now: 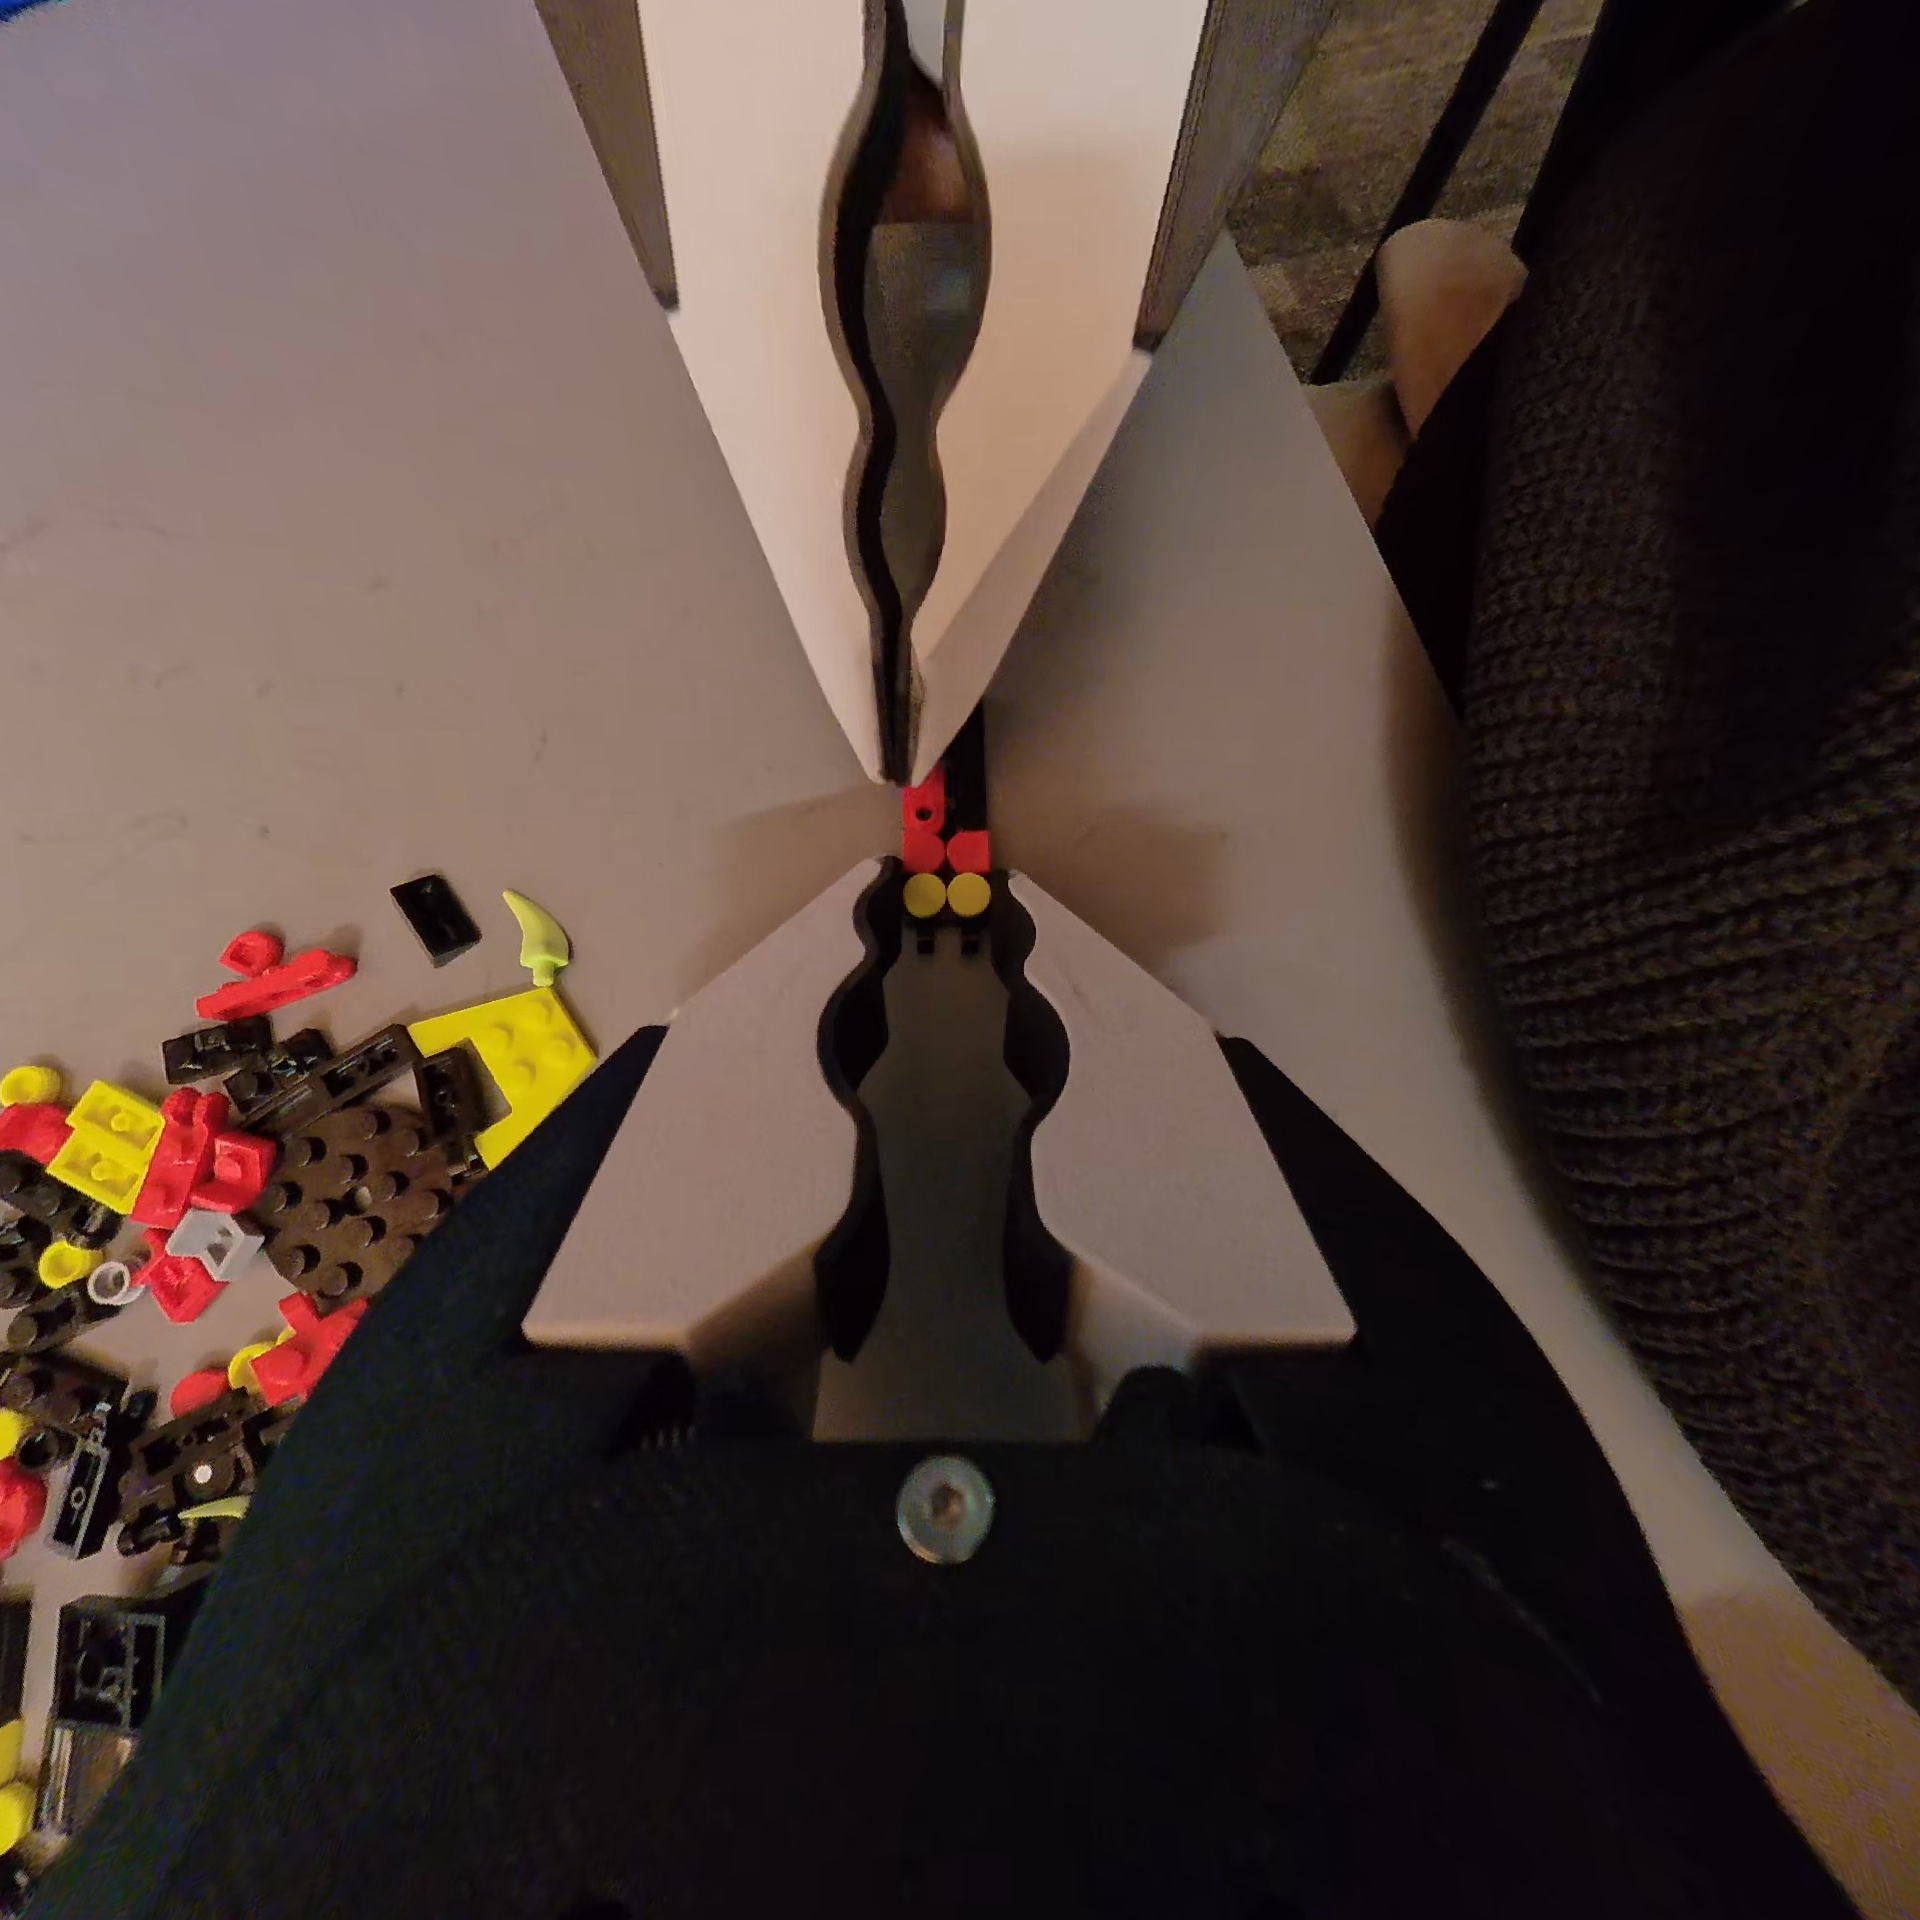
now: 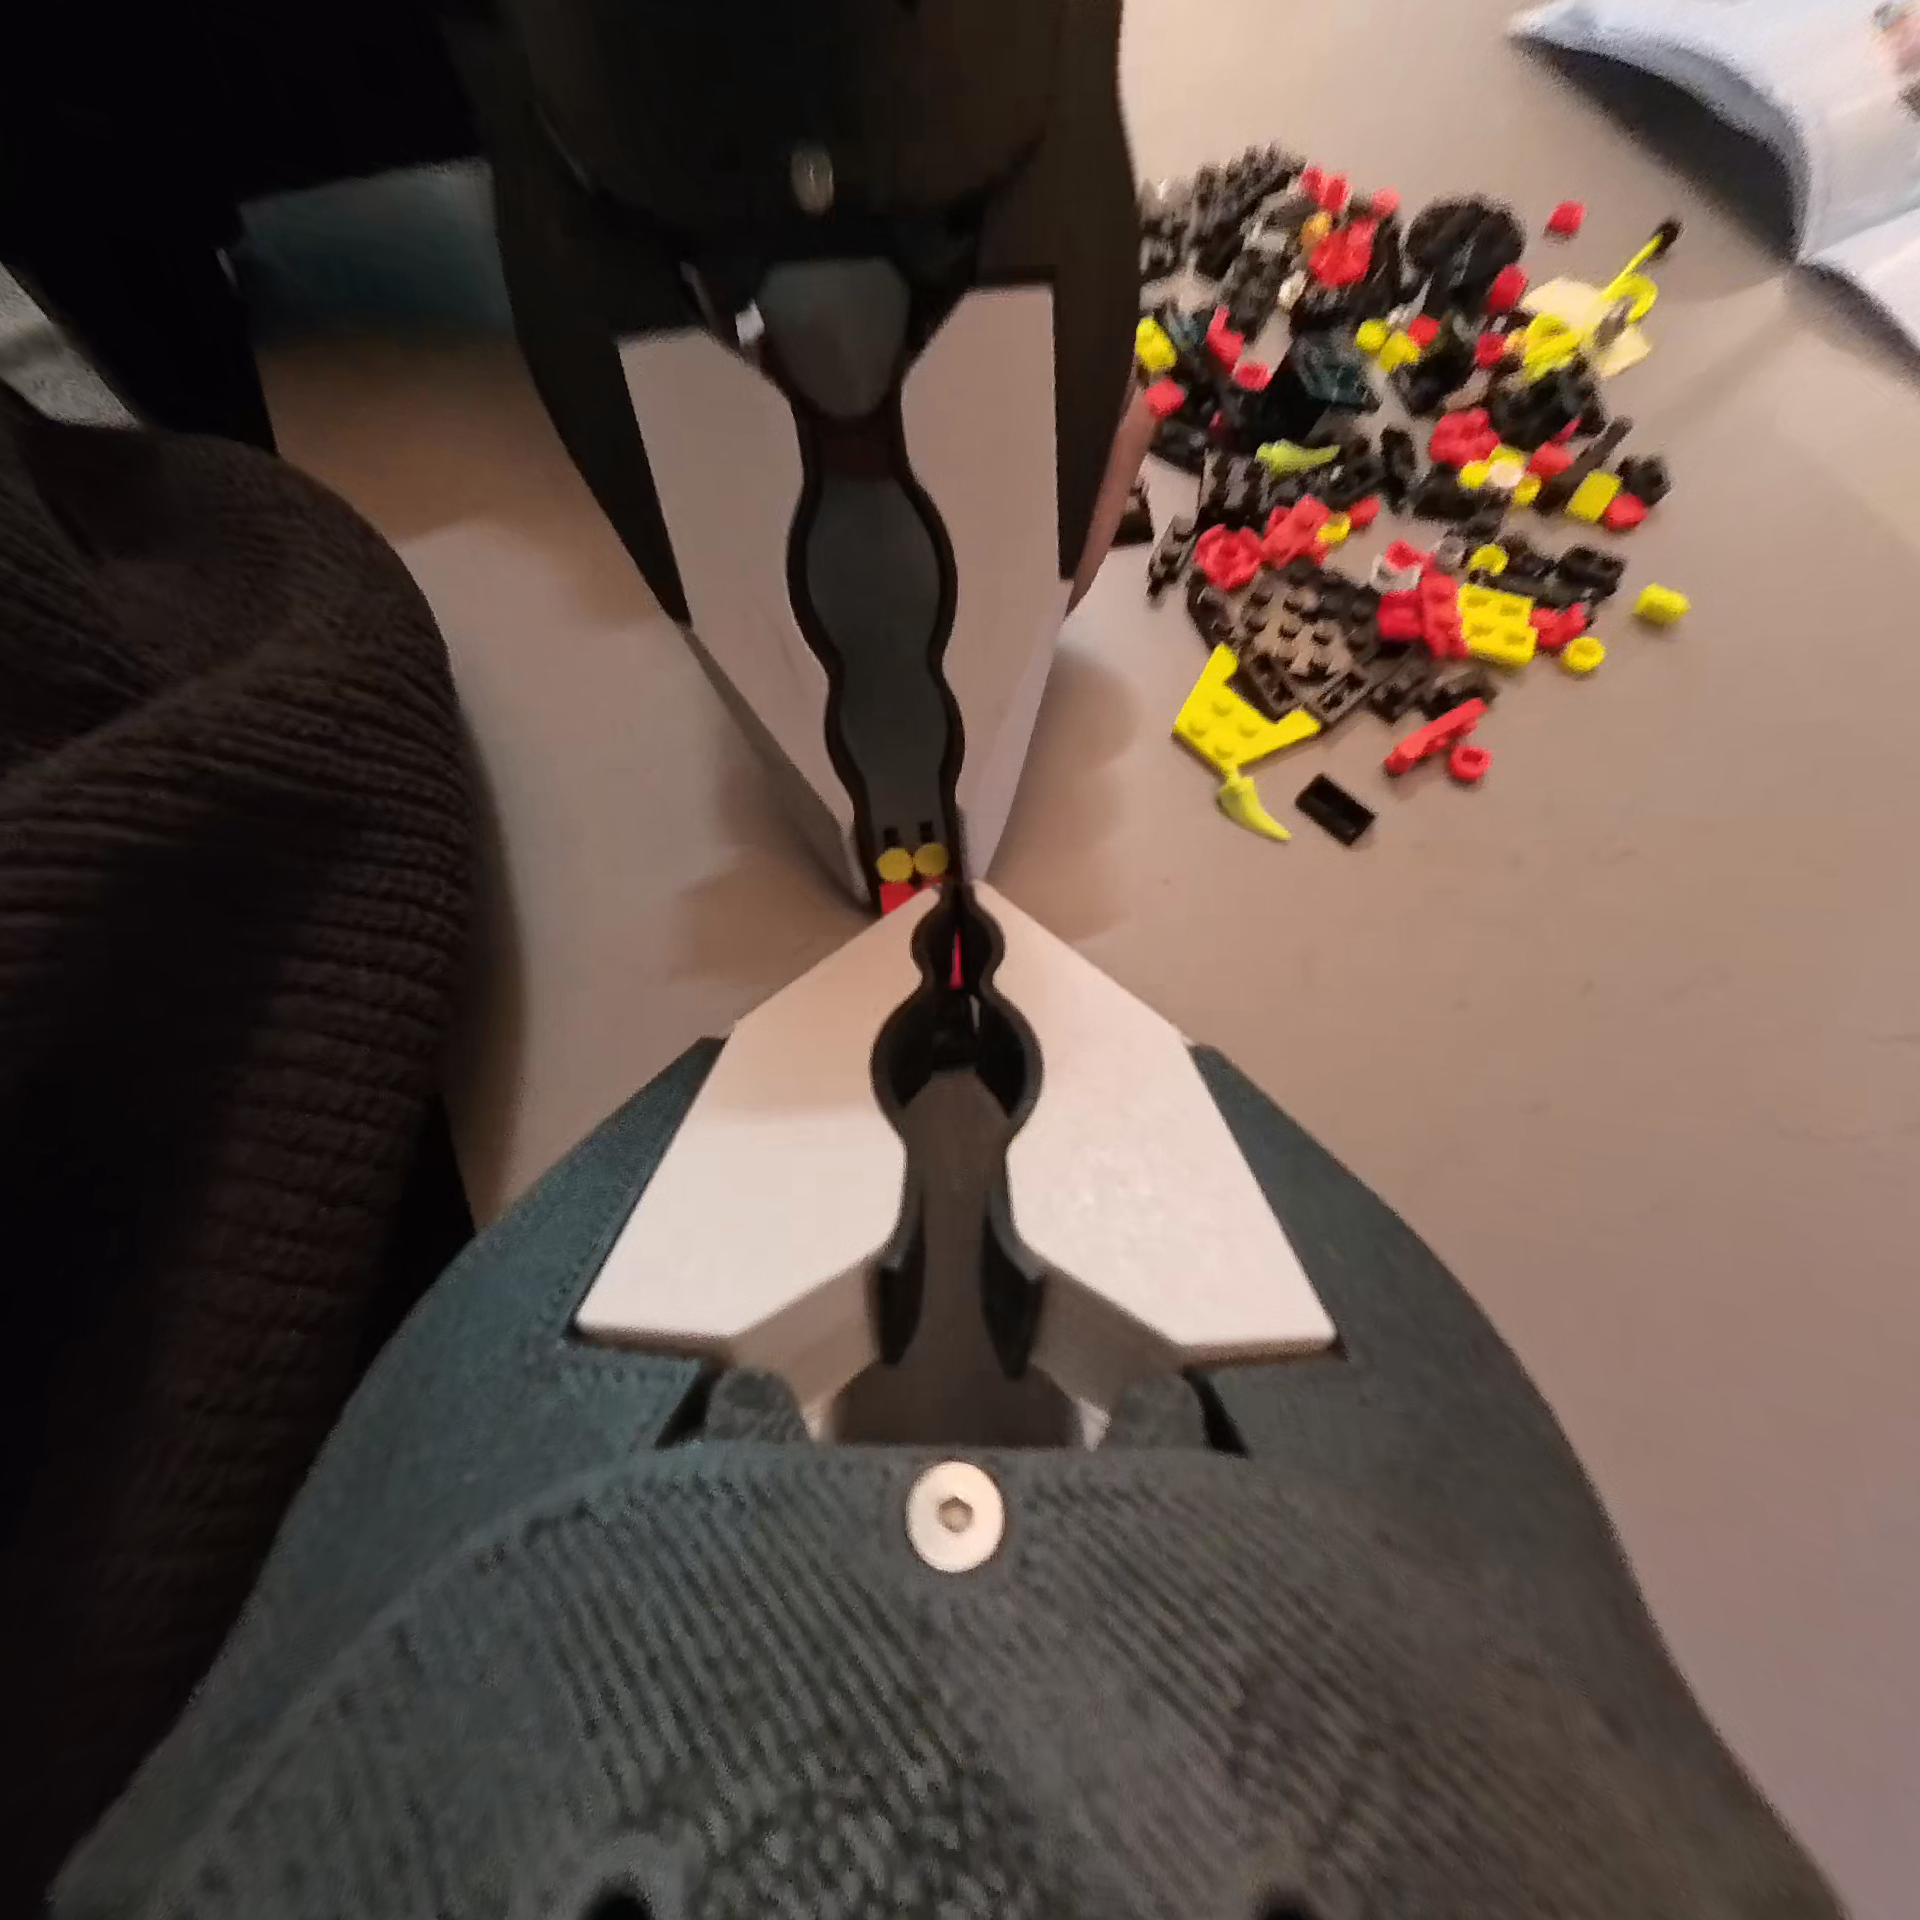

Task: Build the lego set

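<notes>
Two grippers meet tip to tip above the grey tabletop (image 1: 312,520), sharing a small black lego sub-assembly with red and yellow studs (image 1: 943,873). Left gripper (image 1: 943,909) pinches its yellow end; right gripper (image 2: 951,935) clamps the thin red-and-black end. Likely mid-join; next, press squarely, then fetch from the loose brick pile (image 2: 1403,468).

A: Warm, dim light; soft shadows pool on the desk (image 1: 312,468) just beside the left tongs (image 1: 945,883).

B: The right view is blurred: the brick pile (image 2: 1403,468) smears, and the cloth (image 2: 1766,135) beyond it is out of focus. Wide-angle bending stretches both views' edges.
</notes>
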Motion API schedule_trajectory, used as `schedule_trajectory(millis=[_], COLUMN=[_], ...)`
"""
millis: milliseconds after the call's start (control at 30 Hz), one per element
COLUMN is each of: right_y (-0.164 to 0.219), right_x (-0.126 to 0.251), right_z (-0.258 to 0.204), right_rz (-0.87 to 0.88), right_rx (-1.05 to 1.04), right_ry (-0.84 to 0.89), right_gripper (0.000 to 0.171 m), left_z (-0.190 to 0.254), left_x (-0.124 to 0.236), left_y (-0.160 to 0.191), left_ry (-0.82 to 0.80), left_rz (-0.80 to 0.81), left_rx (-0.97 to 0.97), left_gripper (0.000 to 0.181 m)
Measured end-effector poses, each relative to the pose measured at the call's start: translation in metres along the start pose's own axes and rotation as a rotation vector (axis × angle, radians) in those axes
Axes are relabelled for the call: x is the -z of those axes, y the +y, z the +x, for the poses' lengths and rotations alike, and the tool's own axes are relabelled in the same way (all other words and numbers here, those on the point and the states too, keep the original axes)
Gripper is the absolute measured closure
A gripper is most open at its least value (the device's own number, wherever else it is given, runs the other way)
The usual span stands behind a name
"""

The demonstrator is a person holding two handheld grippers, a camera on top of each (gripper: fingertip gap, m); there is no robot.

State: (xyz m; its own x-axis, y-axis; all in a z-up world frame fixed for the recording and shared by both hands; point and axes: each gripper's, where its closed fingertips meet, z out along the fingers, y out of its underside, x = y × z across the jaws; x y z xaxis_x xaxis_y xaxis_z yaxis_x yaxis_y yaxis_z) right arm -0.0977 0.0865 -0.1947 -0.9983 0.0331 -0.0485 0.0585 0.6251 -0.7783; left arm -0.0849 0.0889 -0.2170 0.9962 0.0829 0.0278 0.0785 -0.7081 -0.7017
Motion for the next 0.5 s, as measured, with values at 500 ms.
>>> schedule_trajectory(millis=[500], right_y=[0.015], right_x=[-0.008], right_z=[0.0], right_rz=[-0.071], right_rx=[-0.026], right_ry=[-0.017], right_gripper=[0.171], left_z=[-0.001], left_x=[0.0], left_y=[0.0], left_ry=[-0.003], left_rz=[-0.003], left_rx=[0.012], left_gripper=[0.166])
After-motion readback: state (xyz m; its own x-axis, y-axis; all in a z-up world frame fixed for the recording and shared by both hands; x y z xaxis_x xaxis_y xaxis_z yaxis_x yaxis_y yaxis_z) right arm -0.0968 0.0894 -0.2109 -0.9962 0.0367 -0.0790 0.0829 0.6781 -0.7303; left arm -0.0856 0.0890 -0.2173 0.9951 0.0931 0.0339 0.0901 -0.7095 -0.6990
